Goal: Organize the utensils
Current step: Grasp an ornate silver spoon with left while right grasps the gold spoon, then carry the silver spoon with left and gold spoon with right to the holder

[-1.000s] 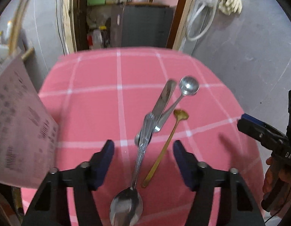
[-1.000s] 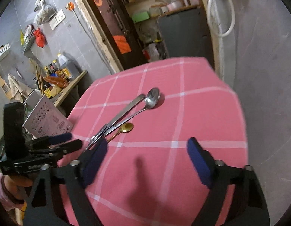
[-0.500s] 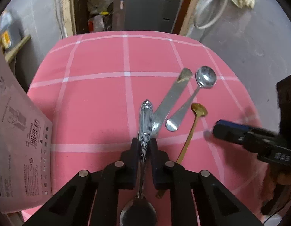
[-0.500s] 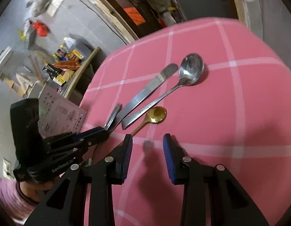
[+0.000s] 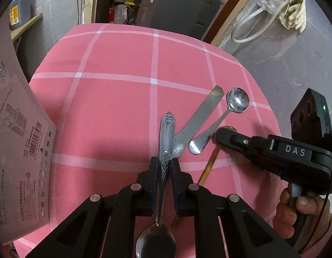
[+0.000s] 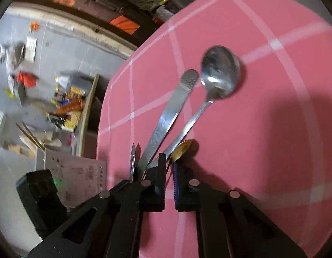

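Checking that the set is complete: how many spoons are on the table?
3: an ornate spoon clamped in the left hand-held gripper; a plain steel spoon beside the flat steel handle; a gold spoon at the right hand-held gripper.

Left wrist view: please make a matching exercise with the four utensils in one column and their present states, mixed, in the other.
1 ornate silver spoon
2 small gold spoon
3 plain steel spoon with round bowl
4 flat steel knife

a at the right gripper tips
b lies free, farthest right
c clamped in the left gripper
d lies free, beside the ornate handle

Pairs: 1-c, 2-a, 3-b, 4-d
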